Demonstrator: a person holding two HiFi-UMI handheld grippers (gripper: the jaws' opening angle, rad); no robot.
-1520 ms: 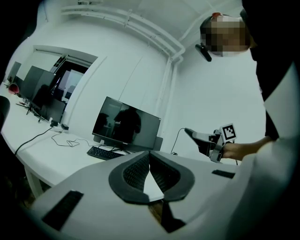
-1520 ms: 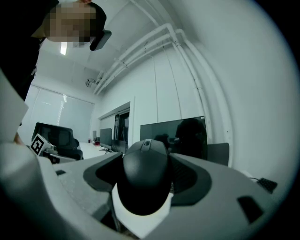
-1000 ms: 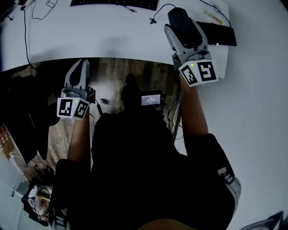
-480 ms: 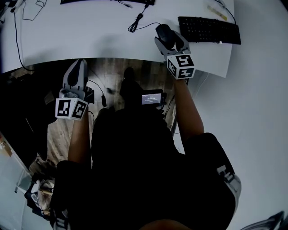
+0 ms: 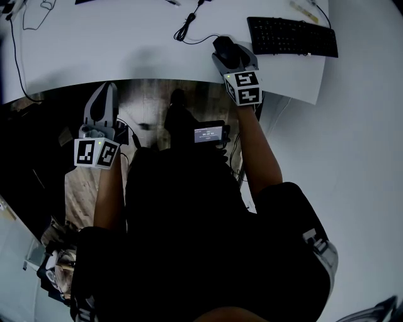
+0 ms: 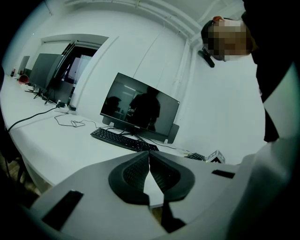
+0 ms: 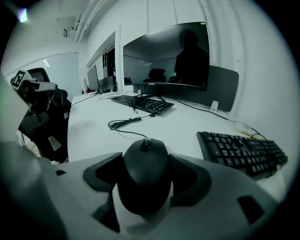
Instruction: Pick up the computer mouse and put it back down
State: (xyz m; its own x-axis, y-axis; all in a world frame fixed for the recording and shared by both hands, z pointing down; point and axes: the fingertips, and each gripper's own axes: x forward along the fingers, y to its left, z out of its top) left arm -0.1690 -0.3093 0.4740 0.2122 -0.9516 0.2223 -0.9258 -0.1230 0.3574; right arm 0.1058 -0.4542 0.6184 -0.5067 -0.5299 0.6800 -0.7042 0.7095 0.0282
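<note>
A black wired computer mouse (image 5: 224, 48) (image 7: 143, 174) sits between the jaws of my right gripper (image 5: 227, 50) (image 7: 146, 161), which is shut on its sides. The pair is low over the white table (image 5: 94, 44), near its front edge and just left of a black keyboard (image 5: 293, 36) (image 7: 241, 150). Whether the mouse touches the tabletop I cannot tell. Its cable (image 5: 186, 31) (image 7: 124, 124) lies bunched on the table behind it. My left gripper (image 5: 106, 91) (image 6: 149, 161) is shut on nothing and hangs off the table's front edge, above the floor.
A second keyboard (image 7: 143, 103) and a dark monitor (image 7: 168, 56) stand farther back on the table. Thin cables (image 5: 25, 16) trail at the far left. A small lit screen (image 5: 210, 134) is at my waist. An office chair (image 7: 42, 117) stands left of the table.
My right gripper has come down and leftward with the mouse, from high above the keyboard's left end to low over the table. The left gripper has barely moved.
</note>
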